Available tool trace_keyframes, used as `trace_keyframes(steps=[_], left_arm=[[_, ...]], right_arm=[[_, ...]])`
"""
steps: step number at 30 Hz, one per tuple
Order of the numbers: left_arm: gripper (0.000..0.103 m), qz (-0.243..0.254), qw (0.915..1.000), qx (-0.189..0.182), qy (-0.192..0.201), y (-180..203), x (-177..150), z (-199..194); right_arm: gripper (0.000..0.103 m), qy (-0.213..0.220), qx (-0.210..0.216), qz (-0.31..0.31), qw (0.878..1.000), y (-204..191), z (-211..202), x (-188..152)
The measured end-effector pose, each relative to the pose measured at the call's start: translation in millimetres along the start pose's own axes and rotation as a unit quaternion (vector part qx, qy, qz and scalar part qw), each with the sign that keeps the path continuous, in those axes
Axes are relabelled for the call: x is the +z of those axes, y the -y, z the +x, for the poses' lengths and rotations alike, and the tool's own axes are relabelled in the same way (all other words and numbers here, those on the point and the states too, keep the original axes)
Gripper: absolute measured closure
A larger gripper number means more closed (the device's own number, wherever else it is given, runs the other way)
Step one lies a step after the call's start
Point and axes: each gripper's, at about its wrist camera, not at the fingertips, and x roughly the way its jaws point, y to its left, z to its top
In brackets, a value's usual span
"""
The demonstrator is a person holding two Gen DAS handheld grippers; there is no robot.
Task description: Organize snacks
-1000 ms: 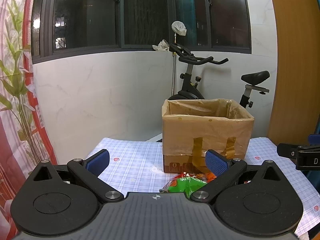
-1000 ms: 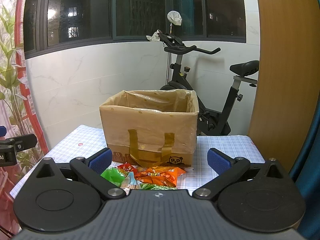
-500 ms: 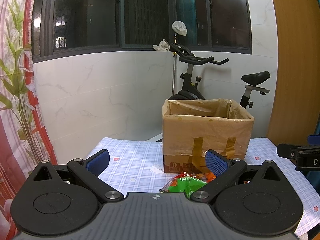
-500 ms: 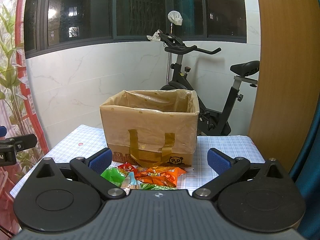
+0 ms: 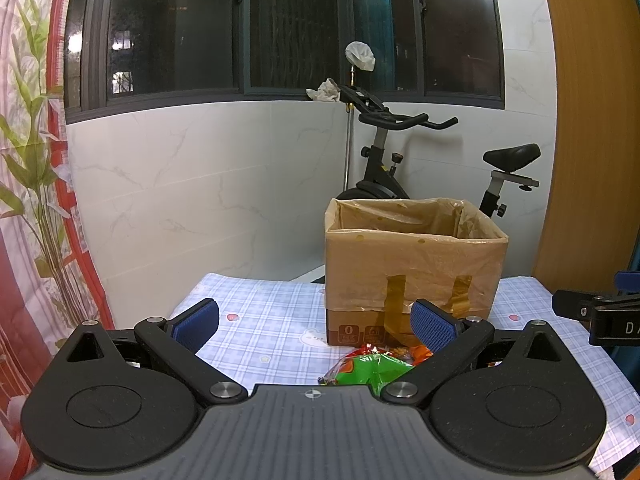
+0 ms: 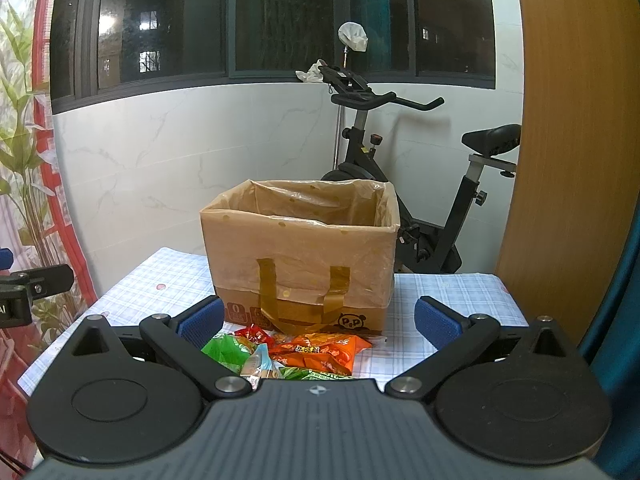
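Note:
A cardboard box [image 6: 304,264] lined with a tan plastic bag stands open on the checked tablecloth [image 6: 160,280]; the left wrist view has the same box [image 5: 412,268] right of centre. In front of it lies a small pile of snack packets [image 6: 288,354], green, orange, red and pale blue. The left wrist view catches only a green packet [image 5: 370,370] and an orange corner. My right gripper [image 6: 318,320] hovers open just above the pile, holding nothing. My left gripper [image 5: 314,322] is open and empty, left of the pile.
An exercise bike [image 6: 404,184] stands behind the table against a white tiled wall. A wooden panel [image 6: 572,160] rises at the right. A floral curtain [image 5: 32,200] hangs at the left. The table's right edge lies near a blue curtain [image 6: 616,320].

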Motion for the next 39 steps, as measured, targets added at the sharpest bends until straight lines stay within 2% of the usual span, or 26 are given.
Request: trace_keyframes(steps=[29,33,36,39], left_arm=[[0.0,-0.016,0.9998,-0.002,-0.008,-4.5,-2.1,2.0],[0.0,-0.013,0.9999,0.007,-0.005,-7.3,-2.0,6.2],[0.0,0.0,0.9994,0.034,0.005,-10.8,-0.4,13.7],[0.0,-0.002,0.9991,0.041,0.005,-20.4,3.5,24.0]], right_arm=[[0.0,-0.003,-0.002,0.003,1.0,1.1,-0.1,-0.1],[0.0,0.003,0.007,0.011,1.0,3.9,1.2,-1.0],[0.0,0.014,0.019,0.019,1.0,8.0,2.6,-1.5],[0.0,0.034,0.019,0.017,0.999,13.3,6.2,-3.9]])
